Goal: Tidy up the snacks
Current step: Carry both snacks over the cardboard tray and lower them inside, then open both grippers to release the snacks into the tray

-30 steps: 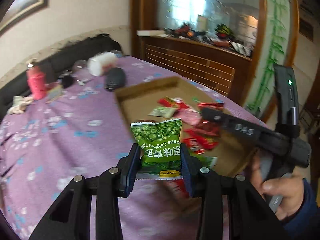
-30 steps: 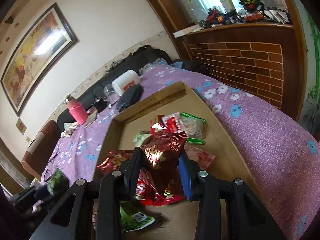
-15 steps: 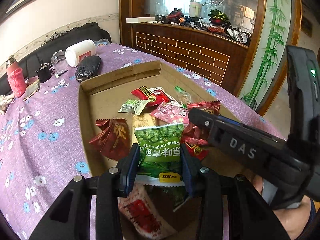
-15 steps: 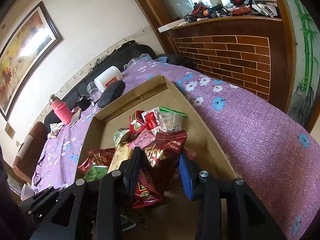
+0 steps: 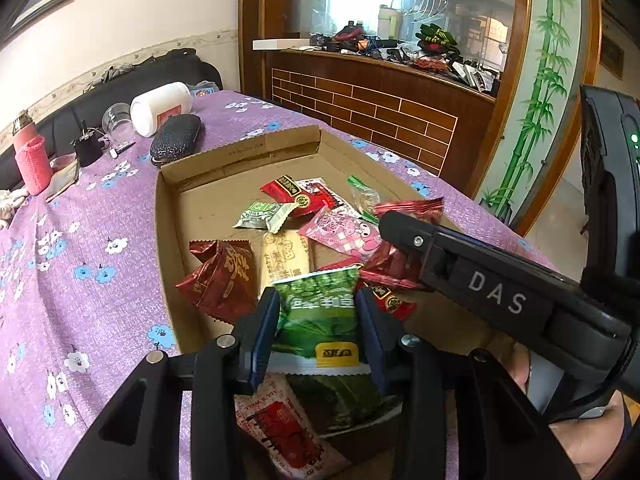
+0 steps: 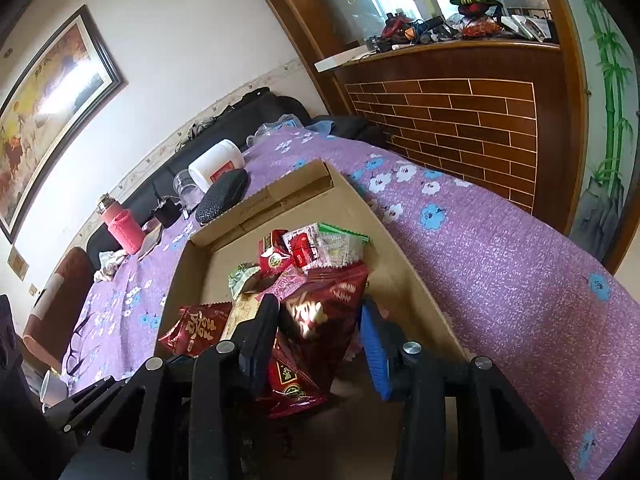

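At the bottom centre of the left wrist view, the left hand-held gripper (image 5: pixel 316 320) pinches a green pea snack packet (image 5: pixel 318 316) between its blue pads, the packet hanging over the near end of a shallow cardboard box (image 5: pixel 168 264). Just below it in the frame lie a white-and-red packet (image 5: pixel 284 428) and another green packet (image 5: pixel 344 400).

At the bottom centre of the right wrist view, the right hand-held gripper (image 6: pixel 320 344) is spreading its jaws around a dark red snack packet (image 6: pixel 324 320); the left pad touches the packet, while the blue right pad stands just clear of it. In the left wrist view this gripper's black body, lettered DAS, crosses the right of the frame, with a person's hand (image 5: pixel 588 440) at the lower right.

Further into the box, toward mid-frame, lie a crumpled red packet (image 5: pixel 222 276), a beige packet (image 5: pixel 284 258), a pink packet (image 5: pixel 344 232) and a red packet (image 5: pixel 296 196).

The box sits on a table under a purple flowered cloth (image 5: pixel 80 260). In the upper left, beyond the box, are a black case (image 5: pixel 176 140), a white jar on its side (image 5: pixel 160 108) and a pink bottle (image 5: pixel 30 156).
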`<state>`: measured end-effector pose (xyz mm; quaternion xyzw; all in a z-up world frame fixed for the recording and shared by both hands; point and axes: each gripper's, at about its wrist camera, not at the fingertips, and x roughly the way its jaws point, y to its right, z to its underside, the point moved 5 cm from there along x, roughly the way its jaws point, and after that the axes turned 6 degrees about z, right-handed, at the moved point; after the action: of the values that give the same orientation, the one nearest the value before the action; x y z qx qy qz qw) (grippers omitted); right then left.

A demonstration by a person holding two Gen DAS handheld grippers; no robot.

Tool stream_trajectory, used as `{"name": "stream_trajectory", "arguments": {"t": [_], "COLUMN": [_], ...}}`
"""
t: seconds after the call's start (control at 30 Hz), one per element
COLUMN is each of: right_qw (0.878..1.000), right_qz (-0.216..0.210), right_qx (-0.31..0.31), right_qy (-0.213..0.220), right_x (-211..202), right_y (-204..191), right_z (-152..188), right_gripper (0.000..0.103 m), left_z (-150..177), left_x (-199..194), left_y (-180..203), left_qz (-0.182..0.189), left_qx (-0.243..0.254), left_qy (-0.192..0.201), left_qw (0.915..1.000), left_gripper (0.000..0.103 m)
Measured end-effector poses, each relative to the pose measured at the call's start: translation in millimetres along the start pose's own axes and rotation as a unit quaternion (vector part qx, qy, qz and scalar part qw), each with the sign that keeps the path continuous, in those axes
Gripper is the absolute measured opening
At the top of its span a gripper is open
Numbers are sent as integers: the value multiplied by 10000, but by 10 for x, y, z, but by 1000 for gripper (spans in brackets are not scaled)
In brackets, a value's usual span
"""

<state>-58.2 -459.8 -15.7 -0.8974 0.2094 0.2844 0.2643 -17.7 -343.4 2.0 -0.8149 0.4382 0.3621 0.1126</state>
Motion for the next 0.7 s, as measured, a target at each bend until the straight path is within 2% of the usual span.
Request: {"name": "stream_trajectory", "arguments": {"t": [0.07,0.1,0.2,0.3,0.43,0.57,0.7], "right_qw": [10000,10000,9997,9991,9987,9982,9971], "right_qz": [12,29,108,145,188,233,352], "right_qx": [-20,-21,85,180,234,223,189], "right_qy": [11,40,217,343,420,508,652], "right_x": [-10,-24,-88,-131,-156,-176,-223], "right_y": [-5,-2,39,79,97,103,105], "right_z": [-5,-8,-43,-72,-86,-96,-107], "right_gripper": [46,47,57,57,57,57,64], "left_z": [-12,-18,-33,-36,-28,0,53], "left_x": [-26,-42,-86,-133,-212,-294,-385], "left_y": [22,31,48,53,36,-11,-69], "left_qz": [8,-1,-13,-23,-47,-122,-175], "left_qx": [20,31,57,63,52,40,4], "left_qy": [36,64,115,152,203,228,234], "left_qw": [10000,10000,9999,9999,9998,9997,9996], "left_gripper": [49,51,52,53,60,61,65]}}
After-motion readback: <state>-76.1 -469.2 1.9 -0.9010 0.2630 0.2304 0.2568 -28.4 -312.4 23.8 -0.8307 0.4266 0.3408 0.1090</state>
